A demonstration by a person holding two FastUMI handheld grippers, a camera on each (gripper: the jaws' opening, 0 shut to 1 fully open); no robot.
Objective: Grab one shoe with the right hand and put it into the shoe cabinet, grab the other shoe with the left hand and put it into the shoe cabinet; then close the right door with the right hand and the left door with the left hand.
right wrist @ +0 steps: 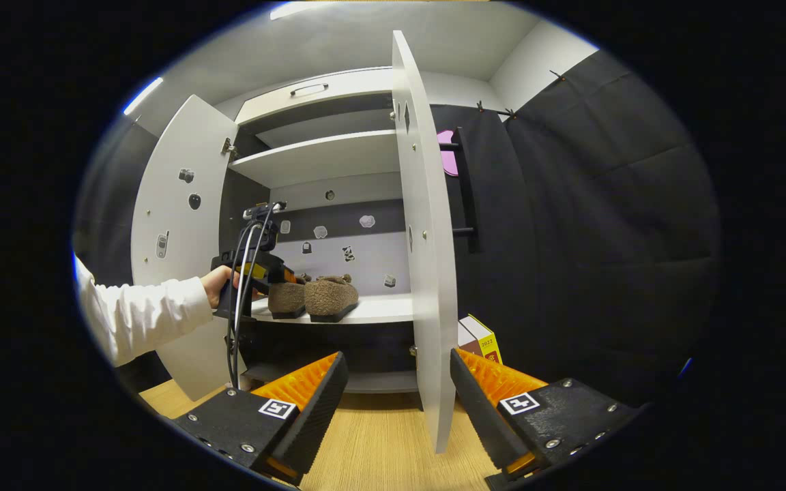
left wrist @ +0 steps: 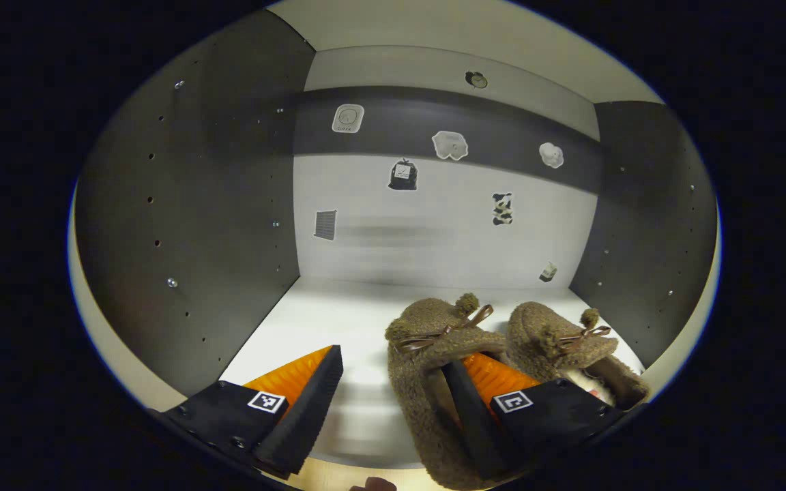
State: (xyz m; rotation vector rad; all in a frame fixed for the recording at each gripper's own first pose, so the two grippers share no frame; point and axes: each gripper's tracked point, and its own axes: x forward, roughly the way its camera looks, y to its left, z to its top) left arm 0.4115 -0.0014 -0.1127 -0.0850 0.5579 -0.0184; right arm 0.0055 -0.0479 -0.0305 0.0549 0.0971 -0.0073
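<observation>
Both shoes (left wrist: 434, 354) are shelved, soft and light; with your fingers (right wrist: 393, 402) spread open, push the stiff right door (right wrist: 427, 273) by its edge.

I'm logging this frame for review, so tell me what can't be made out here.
- Left gripper view: the near slipper's opening, covered by the left tongs' finger.
- Left gripper view: the far slipper's heel, cut off by the edge.
- Right gripper view: the door stickers, too small.
</observation>
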